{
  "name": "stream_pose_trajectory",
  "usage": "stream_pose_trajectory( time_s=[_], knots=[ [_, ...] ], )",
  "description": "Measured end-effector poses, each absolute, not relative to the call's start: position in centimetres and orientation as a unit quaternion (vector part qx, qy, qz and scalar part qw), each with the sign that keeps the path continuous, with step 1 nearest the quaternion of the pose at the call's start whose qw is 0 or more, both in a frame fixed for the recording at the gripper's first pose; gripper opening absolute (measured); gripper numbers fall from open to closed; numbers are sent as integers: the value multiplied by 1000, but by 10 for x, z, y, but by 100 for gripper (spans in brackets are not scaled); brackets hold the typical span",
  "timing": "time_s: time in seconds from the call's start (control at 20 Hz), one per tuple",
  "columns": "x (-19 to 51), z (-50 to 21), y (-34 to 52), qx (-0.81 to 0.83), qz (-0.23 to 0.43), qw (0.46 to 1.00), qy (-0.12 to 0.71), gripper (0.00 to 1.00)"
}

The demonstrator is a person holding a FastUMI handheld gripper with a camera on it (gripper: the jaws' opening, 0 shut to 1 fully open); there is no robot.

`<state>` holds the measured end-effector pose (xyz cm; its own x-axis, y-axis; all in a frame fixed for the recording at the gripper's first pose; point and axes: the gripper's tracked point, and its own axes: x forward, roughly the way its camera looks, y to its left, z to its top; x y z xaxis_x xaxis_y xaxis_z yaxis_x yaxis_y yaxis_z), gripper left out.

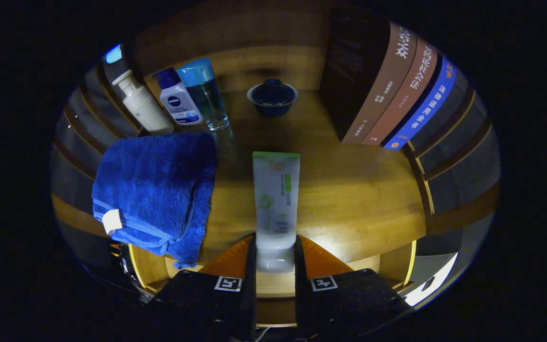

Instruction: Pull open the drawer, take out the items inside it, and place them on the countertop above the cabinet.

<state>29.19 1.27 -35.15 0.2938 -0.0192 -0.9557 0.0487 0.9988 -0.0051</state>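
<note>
A white tube with a green end (276, 194) points away from me over the wooden countertop (349, 199). Its near cap end sits between my two fingers. My gripper (275, 244) is shut on that end, both fingers pressing its sides. To the left of the tube a folded blue towel (155, 190) lies on the countertop, one corner hanging over the front edge. Below the countertop edge, beside my fingers, the open drawer's pale rim (133, 266) shows; its inside is hidden by my gripper.
At the back left stand a white pump bottle (143, 104), a white bottle with a blue cap (178, 99) and a glass tumbler (207, 95). A dark lidded bowl (272, 97) sits at the back centre. Books (397, 90) lean at the right.
</note>
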Motion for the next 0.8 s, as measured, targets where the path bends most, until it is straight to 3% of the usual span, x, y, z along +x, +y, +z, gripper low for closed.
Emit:
stream_pose_trajectory(
  time_s=[0.2, 0.3, 0.6, 0.8],
  knots=[
    [304, -350, 8, 4, -30, 814, 580, 45],
    [311, -342, 5, -3, -28, 827, 561, 53],
    [311, -318, -1, -2, -28, 854, 519, 100],
    [299, -298, 5, -1, -10, 879, 476, 100]
  ],
)
